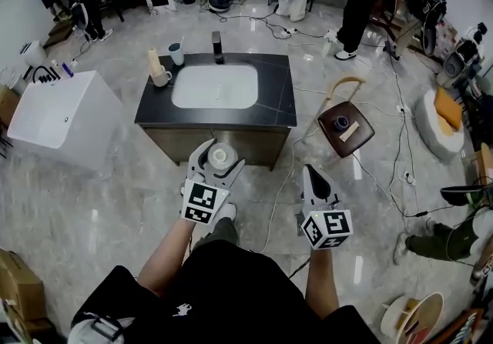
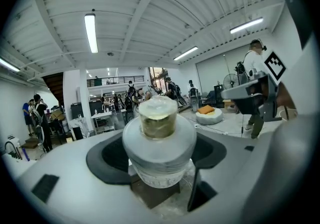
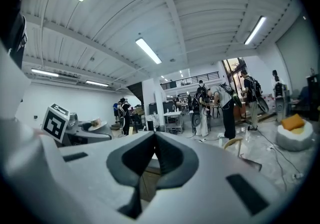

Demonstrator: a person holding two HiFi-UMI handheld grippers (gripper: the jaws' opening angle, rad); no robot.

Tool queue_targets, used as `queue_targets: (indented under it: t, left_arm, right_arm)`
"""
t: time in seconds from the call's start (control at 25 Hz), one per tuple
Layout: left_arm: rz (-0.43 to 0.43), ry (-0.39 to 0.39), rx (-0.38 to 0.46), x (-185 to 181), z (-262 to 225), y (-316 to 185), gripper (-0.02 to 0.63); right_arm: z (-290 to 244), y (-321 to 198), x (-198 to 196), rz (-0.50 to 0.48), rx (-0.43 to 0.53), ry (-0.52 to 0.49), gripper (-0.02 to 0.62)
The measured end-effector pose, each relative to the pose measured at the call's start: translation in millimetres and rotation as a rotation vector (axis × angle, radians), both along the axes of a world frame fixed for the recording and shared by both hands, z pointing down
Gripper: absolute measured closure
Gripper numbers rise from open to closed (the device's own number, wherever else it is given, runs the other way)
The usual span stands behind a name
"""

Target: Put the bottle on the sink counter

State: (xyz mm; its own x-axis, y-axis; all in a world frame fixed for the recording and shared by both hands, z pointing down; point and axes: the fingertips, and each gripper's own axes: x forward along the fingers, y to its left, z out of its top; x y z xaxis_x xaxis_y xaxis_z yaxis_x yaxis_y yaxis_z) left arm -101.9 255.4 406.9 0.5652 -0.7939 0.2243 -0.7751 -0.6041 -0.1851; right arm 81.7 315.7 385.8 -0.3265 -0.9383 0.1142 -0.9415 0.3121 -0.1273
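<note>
A squat white bottle (image 1: 224, 155) with a pale cap sits between the jaws of my left gripper (image 1: 221, 155), which is shut on it just short of the counter's near edge. In the left gripper view the bottle (image 2: 159, 143) stands upright and fills the gap between the dark pads. The sink counter (image 1: 277, 96) is a black top with a white basin (image 1: 215, 86) and a dark faucet (image 1: 217, 47). My right gripper (image 1: 310, 172) hangs to the right over the floor, jaws together and holding nothing; its tips (image 3: 155, 138) meet in the right gripper view.
A cup (image 1: 176, 53) and a holder with a pale stick (image 1: 158, 71) stand on the counter's back left. A white box-shaped unit (image 1: 62, 115) is on the left, a brown stool (image 1: 345, 127) on the right. Cables cross the floor, and people stand at the back.
</note>
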Motion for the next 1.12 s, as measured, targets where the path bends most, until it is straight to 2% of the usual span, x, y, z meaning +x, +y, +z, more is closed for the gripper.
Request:
queue_targets:
  t: [0.8, 1.12]
  left_arm:
    - [0.092, 0.035, 0.000, -17, -3, -167, 0.272]
    - [0.137, 0.045, 0.008, -30, -2, -221, 0.272]
  right_arm:
    - [-10, -153, -18, 0.096, -0.001, 0.045, 0.592]
    - [-15, -206, -38, 0.123, 0.013, 0.070, 0.592]
